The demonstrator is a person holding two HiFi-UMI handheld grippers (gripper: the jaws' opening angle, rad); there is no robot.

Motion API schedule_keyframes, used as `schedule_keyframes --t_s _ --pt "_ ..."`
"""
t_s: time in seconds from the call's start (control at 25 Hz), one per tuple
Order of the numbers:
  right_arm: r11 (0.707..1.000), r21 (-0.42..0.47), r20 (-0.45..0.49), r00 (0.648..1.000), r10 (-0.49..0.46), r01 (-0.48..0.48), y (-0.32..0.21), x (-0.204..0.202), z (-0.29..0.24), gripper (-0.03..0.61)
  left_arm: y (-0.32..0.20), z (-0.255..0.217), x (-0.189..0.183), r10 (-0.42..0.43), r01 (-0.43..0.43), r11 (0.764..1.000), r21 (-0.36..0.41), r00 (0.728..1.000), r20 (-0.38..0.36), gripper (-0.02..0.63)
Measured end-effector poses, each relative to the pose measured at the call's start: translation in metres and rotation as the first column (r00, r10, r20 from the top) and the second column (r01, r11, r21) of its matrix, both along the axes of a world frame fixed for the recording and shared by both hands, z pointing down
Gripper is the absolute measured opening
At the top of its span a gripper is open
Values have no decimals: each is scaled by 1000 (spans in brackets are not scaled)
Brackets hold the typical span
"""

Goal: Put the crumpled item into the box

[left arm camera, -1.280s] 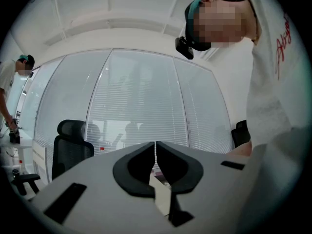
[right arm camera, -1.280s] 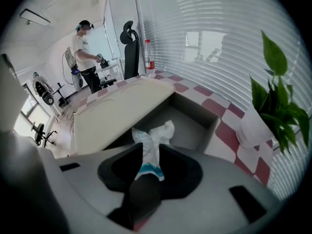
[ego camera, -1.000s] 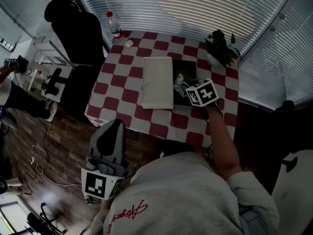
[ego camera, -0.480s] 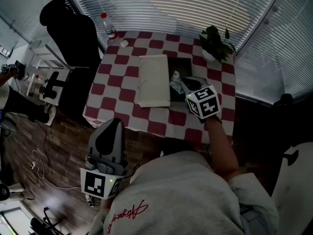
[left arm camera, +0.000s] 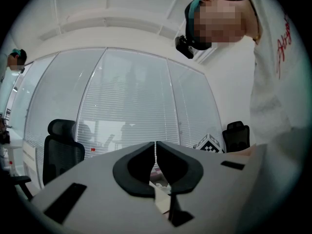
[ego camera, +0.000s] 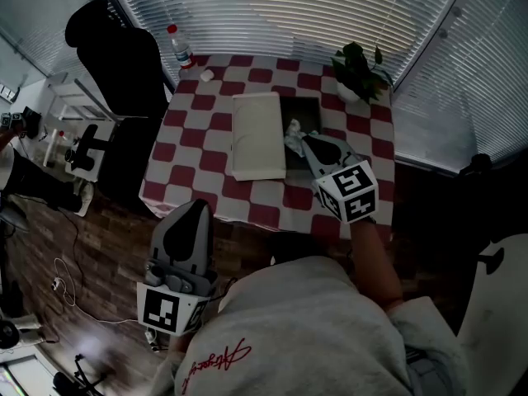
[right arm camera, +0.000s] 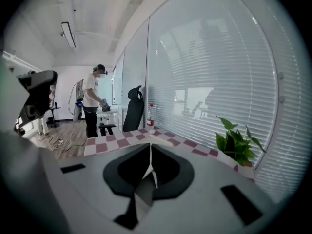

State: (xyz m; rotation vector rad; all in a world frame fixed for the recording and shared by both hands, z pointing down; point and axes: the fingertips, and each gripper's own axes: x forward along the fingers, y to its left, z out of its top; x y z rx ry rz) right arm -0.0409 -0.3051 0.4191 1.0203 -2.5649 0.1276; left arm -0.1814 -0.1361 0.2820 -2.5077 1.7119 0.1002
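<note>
Seemingly the main step is done: the crumpled item (ego camera: 293,132), white & wadded, sits in the dark open box (ego camera: 310,112) against its 9 o'clock wall, apart from either tool. Can't tell if it's fully down on the box floor or riding the rim. Nothing else shows in the box; the rest of the interior reads bare & dark. The white lid (ego camera: 258,135) lies flat on the bench (ego camera: 195,143) just at the box's 9 o'clock, prob. parked there so the mouth is free for the drop.

The right tool (ego camera: 308,142) hangs over the box's 6 o'clock end, tips aimed toward the crumpled item but not touching it. In the right gripper view its jaws stand tips-together w/ nothing between, so no grip on anything.

The left tool (ego camera: 196,208) is low at the bench's 7 o'clock, off its edge, well apart from box & lid. It looks idle, I'd judge, held clear of the work. In the left gripper view its jaws meet at the tips, empty.

A potted plant (ego camera: 360,66) stands at the box's 1 o'clock and a bottle (ego camera: 178,46) at the bench's 11 o'clock corner; neither crowds the box.
</note>
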Motion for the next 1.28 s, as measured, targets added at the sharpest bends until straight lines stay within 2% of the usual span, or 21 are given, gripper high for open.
schedule_keyframes --t_s 0.36,0.84,1.28 --pt "996 86 98 995 -6 -2 36 1 -32 12 8 -5 3 33 -34 999 22 999 17 25" --pt "985 166 194 981 22 -55 79 28 -71 11 11 -8 8 71 -71 997 15 997 27 25" --pt "969 244 234 972 -9 -50 90 43 -102 11 1 -16 25 85 -86 995 43 996 28 25"
